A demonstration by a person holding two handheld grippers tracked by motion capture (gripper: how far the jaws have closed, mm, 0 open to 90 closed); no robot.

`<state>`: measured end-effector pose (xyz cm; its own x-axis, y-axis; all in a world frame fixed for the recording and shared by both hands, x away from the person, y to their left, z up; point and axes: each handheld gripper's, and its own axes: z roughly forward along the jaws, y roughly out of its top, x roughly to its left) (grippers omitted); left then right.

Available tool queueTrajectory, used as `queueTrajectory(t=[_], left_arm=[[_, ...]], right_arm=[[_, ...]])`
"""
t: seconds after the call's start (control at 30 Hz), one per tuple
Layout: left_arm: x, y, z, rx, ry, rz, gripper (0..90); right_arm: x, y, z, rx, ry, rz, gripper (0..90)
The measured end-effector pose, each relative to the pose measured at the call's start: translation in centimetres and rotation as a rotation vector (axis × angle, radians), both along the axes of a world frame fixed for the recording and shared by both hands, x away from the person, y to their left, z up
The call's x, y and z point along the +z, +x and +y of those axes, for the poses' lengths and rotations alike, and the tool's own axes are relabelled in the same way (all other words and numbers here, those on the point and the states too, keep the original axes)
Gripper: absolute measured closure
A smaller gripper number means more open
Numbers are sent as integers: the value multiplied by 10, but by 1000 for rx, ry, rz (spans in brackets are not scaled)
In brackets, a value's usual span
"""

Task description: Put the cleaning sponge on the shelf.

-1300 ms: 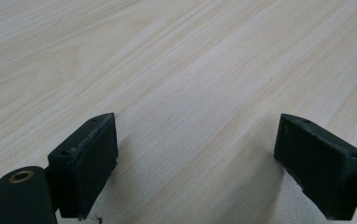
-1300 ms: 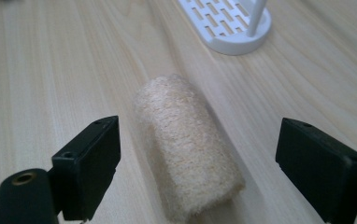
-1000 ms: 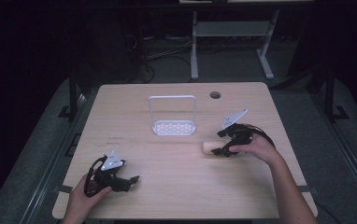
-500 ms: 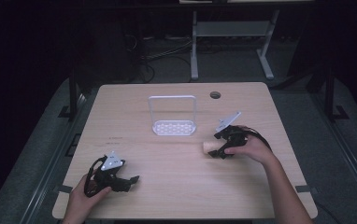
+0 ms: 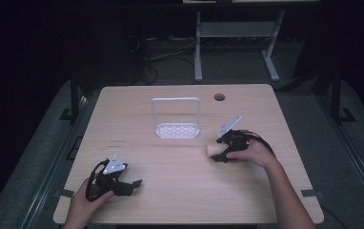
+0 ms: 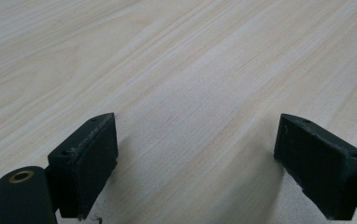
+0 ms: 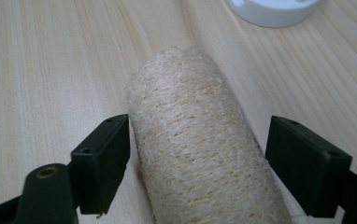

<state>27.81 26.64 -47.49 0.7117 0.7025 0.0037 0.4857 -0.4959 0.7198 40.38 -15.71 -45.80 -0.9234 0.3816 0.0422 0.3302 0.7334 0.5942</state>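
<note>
A pale, rough-woven fibre roll (image 5: 213, 150) lies on its side on the wooden table (image 5: 180, 191), right of the middle. My right gripper (image 5: 222, 153) is open around it. In the right gripper view the roll (image 7: 200, 154) lies lengthwise between the jaws of the right gripper (image 7: 197, 140): the left jaw is at its side and the right jaw stands a little off. My left gripper (image 5: 131, 185) rests near the front left edge, open. Between the jaws of the left gripper (image 6: 195, 135) there is nothing but bare wood.
A white stand (image 5: 176, 130) with a perforated base and an upright wire frame sits at the table's middle, just beyond the roll; its rim (image 7: 272, 11) shows ahead of the right gripper. A round cable hole (image 5: 219, 97) lies at the back right.
My right gripper has moved a little left and down onto the roll, so the roll now lies between its jaws. The roll and the left gripper have stayed put.
</note>
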Motion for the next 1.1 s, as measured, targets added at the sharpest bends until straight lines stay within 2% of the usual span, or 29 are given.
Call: queueTrajectory(t=[0.13,0.37,0.6,0.87,1.1], left_arm=[[0,0,0,0,0,0,130],[0,0,0,0,0,0,131],[0,0,0,0,0,0,131],[0,0,0,0,0,0,131],[0,0,0,2,-2,2,130]], right_arm=[[0,0,0,2,1,-2,256],[2,-1,-1,8,4,-16,375],[1,-3,-3,-13,28,-13,394],[-2,-10,-9,-102,82,-3,396],[0,-17,-10,-123,103,-29,396]])
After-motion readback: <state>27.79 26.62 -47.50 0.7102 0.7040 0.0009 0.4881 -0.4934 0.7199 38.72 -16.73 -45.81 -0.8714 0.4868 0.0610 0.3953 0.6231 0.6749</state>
